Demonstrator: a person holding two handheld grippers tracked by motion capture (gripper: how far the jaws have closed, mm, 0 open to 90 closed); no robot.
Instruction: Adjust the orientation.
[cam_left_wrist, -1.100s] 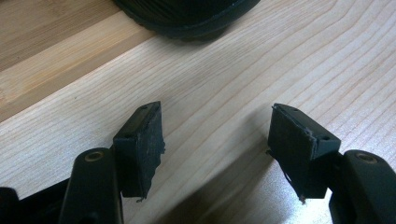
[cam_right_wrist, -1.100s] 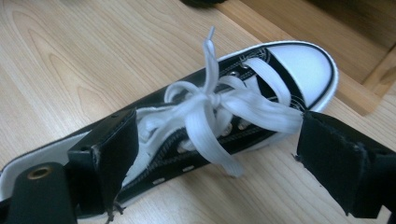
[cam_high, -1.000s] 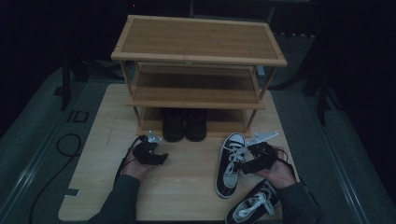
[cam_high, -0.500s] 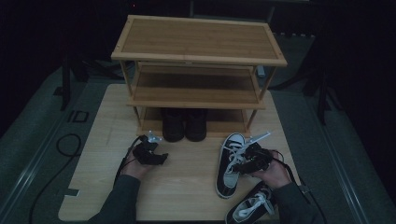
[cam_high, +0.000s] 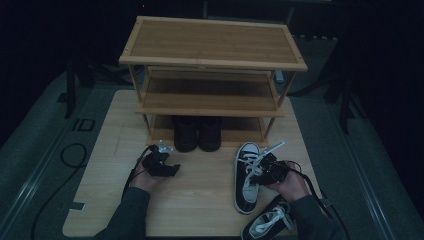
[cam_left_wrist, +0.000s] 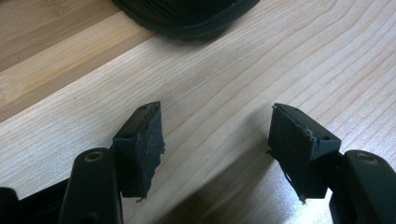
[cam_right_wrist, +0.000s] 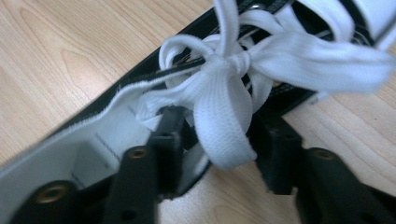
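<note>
Two black canvas sneakers with white laces at 5 o'clock on the pale wood-grain surface (cam_high: 200, 200): right claw (cam_right_wrist: 217, 140), jaws just closing, straddles the upper sneaker (cam_high: 247, 175)'s collar; left claw (cam_left_wrist: 217, 140) spread, empty.

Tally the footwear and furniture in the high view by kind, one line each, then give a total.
Black-and-white lace-up canvas sneakers: 2
Plain black shoes on the rack's bottom shelf: 2
Three-tier wooden shoe rack: 1
Total: 5
</note>
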